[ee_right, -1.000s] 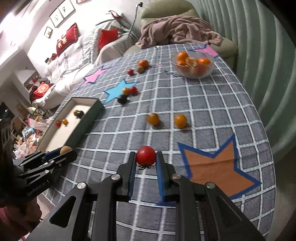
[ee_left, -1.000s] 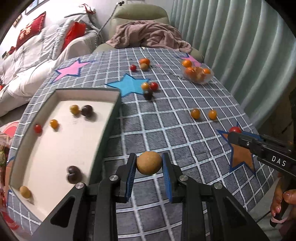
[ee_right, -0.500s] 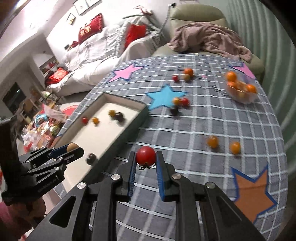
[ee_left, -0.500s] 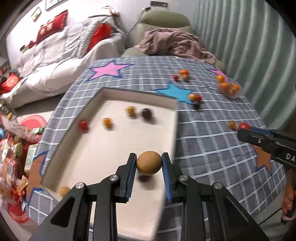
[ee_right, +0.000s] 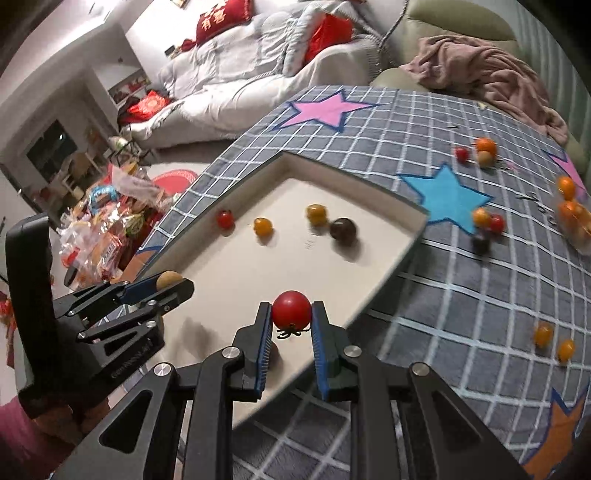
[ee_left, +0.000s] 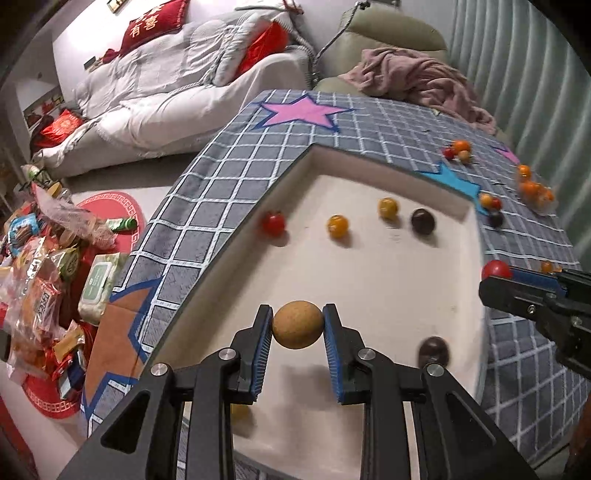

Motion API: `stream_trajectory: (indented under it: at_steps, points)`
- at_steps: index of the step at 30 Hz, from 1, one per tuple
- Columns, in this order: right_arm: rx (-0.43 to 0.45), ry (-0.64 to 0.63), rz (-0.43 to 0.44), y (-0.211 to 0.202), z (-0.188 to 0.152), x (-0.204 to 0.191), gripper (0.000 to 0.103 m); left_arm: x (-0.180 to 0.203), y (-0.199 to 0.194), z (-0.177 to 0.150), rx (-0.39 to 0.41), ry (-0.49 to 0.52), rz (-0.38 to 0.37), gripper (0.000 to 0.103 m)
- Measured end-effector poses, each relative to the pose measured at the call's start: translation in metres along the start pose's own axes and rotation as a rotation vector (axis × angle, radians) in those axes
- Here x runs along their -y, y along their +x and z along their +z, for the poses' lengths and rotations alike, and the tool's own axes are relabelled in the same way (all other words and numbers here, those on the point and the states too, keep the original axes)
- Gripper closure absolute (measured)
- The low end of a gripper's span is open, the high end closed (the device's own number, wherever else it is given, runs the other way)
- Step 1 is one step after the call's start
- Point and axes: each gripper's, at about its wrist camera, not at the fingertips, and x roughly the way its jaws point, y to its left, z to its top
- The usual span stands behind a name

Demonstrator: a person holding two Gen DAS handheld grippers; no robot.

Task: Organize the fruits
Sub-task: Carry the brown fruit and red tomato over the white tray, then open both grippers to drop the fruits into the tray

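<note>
White-covered sofa (ee_left: 177, 81) with red cushions (ee_right: 218, 20) at 11 o'clock, ribbed curtain (ee_left: 517, 74) at 2, snack clutter (ee_left: 40, 266) on the floor at 9.

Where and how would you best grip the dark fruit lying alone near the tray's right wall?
Take the dark fruit across its widest middle, coming straight down from above. It is round and smooth, so any lower or higher grip would probably squeeze it out. The tray wall stands close by, so line the claw fingers up along that wall.

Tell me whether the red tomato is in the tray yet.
Not yet. The red tomato is clamped in the right claw, held above the tray.
</note>
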Motion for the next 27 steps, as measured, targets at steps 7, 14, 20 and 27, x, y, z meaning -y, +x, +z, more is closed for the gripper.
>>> stream_trajectory:
  at_steps: [7, 14, 20, 27]
  points:
    - [-0.048, -0.017, -0.018, 0.029, 0.010, -0.009, 0.080, -0.002, 0.015, 0.001, -0.012, 0.010, 0.018, 0.074]
    - [-0.078, -0.033, -0.054, 0.044, 0.011, -0.009, 0.080, -0.001, 0.022, 0.001, -0.025, 0.010, 0.023, 0.074]
    - [-0.104, -0.041, -0.077, 0.055, 0.008, -0.009, 0.080, 0.003, 0.028, -0.002, -0.041, 0.022, 0.028, 0.074]
    - [-0.118, -0.074, -0.094, 0.062, 0.004, -0.012, 0.079, 0.007, 0.028, -0.006, -0.023, 0.045, 0.048, 0.074]
